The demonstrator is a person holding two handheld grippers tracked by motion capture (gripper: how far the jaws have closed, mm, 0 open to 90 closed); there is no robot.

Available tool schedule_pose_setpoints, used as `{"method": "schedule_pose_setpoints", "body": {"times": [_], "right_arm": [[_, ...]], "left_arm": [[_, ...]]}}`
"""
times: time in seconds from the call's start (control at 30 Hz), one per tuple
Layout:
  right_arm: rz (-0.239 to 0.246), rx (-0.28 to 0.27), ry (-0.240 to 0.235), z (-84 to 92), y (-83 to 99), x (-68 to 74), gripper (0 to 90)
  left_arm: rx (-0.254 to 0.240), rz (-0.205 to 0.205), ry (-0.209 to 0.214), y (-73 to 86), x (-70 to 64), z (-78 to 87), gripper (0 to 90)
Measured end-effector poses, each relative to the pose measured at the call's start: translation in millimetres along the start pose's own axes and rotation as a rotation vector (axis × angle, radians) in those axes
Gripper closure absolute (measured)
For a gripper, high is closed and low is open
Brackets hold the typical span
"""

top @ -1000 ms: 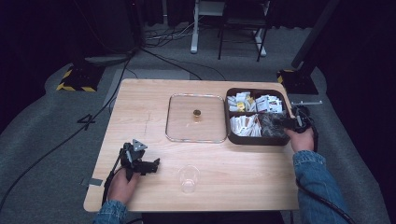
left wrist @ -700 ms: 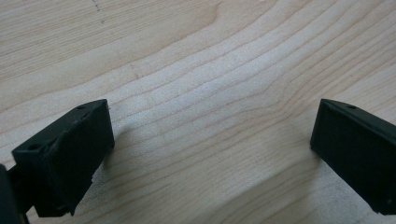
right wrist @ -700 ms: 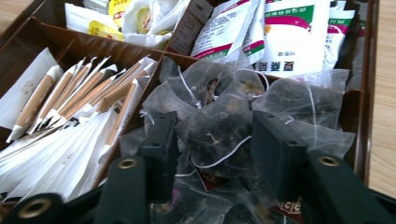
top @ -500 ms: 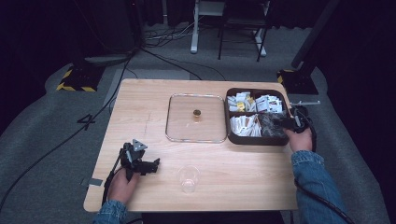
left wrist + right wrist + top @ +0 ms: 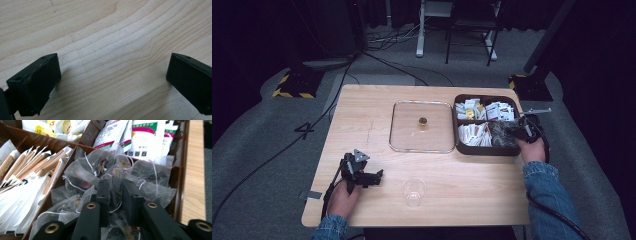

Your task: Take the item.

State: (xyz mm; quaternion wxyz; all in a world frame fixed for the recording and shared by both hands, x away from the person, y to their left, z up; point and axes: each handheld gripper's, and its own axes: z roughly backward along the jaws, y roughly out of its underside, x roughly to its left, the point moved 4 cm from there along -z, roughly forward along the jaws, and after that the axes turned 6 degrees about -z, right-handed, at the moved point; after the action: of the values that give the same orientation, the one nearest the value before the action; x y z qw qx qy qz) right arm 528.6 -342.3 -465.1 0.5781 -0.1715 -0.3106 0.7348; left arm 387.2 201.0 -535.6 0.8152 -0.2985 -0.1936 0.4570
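Observation:
My right gripper [image 5: 115, 195] reaches into the near right compartment of a brown divided box [image 5: 462, 145], jaws pinched on a clear mesh tea bag [image 5: 113, 186] from a pile of the same bags [image 5: 82, 173]. In the high view the right gripper [image 5: 518, 131] sits at the box's right edge. My left gripper [image 5: 371, 177] rests low on the wooden table [image 5: 362, 115] near its front left, jaws wide apart with bare wood between them [image 5: 113, 65]. A clear plastic cup [image 5: 413, 191] stands to its right.
A square glass lid or tray [image 5: 404, 127] with a small gold knob [image 5: 423, 121] lies in the table's middle. The box also holds paper stick sachets [image 5: 32, 167] and printed packets [image 5: 147, 137]. Cables run over the grey floor at the left.

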Motion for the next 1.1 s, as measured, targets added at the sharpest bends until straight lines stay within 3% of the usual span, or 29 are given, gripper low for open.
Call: {"method": "schedule_pose_setpoints", "body": {"times": [0.37, 0.67, 0.77, 1.1], "right_arm": [[0.006, -0.07, -0.029, 18.9, -10.3, 1.9, 78.4], [-0.001, -0.13, -0.092, 38.1, -18.9, 8.4, 78.5], [-0.007, -0.158, -0.137, 45.7, -21.3, 12.3, 78.5], [0.003, -0.204, -0.22, 62.7, -24.0, 24.8, 78.5]], "left_arm": [[0.0, 0.0, 0.0, 0.0, 0.0, 0.0, 0.0], [0.0, -0.001, 0.0, 0.0, 0.0, 0.0, 0.0], [0.0, 0.0, 0.0, 0.0, 0.0, 0.0, 0.0], [0.0, 0.0, 0.0, 0.0, 0.0, 0.0, 0.0]]}}
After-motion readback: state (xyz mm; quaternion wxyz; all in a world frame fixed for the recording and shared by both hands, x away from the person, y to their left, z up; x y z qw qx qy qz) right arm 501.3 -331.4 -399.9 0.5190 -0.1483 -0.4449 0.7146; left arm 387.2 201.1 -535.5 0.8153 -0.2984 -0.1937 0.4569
